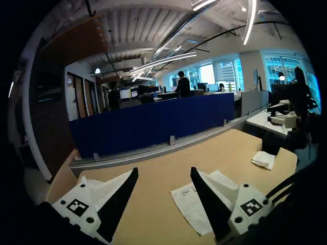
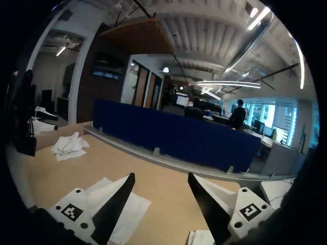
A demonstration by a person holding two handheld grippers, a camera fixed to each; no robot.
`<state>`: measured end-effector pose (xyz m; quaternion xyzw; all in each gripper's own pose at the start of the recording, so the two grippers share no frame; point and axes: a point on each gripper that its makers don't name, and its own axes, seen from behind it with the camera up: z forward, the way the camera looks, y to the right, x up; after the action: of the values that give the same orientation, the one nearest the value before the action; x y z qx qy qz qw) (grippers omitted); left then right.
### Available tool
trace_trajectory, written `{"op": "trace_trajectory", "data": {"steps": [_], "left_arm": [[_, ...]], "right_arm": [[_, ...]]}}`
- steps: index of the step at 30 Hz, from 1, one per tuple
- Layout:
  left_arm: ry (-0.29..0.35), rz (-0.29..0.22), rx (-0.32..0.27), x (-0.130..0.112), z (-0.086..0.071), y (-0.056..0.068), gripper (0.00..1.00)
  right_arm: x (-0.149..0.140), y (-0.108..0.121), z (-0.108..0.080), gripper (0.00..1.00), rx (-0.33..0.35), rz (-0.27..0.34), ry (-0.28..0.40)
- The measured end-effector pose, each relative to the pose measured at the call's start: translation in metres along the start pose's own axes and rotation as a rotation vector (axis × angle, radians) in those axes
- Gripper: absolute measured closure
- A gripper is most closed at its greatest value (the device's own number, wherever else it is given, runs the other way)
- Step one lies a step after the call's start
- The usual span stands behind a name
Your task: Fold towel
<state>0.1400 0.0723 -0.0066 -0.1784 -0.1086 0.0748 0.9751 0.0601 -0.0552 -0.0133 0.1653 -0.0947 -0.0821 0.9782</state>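
My left gripper point(image 1: 163, 169) is wide open and holds nothing. Between its fingers I see only the bare table point(image 1: 159, 204). The right gripper point(image 2: 160, 174) is the same, with jaws far apart and nothing in them.

The towel point(image 1: 186, 204) lies flat on the table. In the left gripper view it is partly under the right finger. In the right gripper view the towel point(image 2: 133, 208) is partly under the left finger. So I judge that it lies between my two grippers, a little below them, and neither finger touches it yet.

I think I hold both grippers open and level above the wood so that each can come down on its own side of the towel and take an edge or a corner. The fold has not begun.

A crumpled cloth point(image 1: 263, 160) lies well beyond the left gripper's right finger. A heap point(image 2: 69, 146) of white cloth lies far beyond the right gripper's left finger. Both are well apart from the towel.
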Motion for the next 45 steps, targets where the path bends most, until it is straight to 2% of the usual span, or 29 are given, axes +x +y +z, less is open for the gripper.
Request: {"op": "trace_trajectory", "data": {"steps": [5, 14, 23, 29, 38, 45], "left_arm": [[-0.028, 0.025, -0.058, -0.009, 0.003, 0.013, 0.05], [-0.062, 0.074, -0.107, -0.034, 0.007, 0.027, 0.05], [-0.108, 0.094, -0.141, -0.075, 0.01, 0.044, 0.05], [-0.144, 0.126, -0.169, -0.105, 0.012, 0.055, 0.05], [-0.222, 0.106, -0.218, -0.157, 0.019, 0.081, 0.05], [-0.285, 0.102, -0.254, -0.195, 0.024, 0.103, 0.05]], "right_arm": [[-0.007, -0.015, 0.002, 0.0, 0.064, -0.015, -0.033], [-0.035, -0.036, 0.008, 0.0, 0.124, -0.036, -0.076], [-0.073, -0.057, 0.016, 0.0, 0.154, -0.028, -0.12], [-0.1, -0.068, 0.019, 0.0, 0.172, -0.038, -0.156], [-0.152, -0.085, 0.024, 0.0, 0.193, -0.059, -0.224], [-0.192, -0.096, 0.028, 0.0, 0.211, -0.052, -0.283]]}}
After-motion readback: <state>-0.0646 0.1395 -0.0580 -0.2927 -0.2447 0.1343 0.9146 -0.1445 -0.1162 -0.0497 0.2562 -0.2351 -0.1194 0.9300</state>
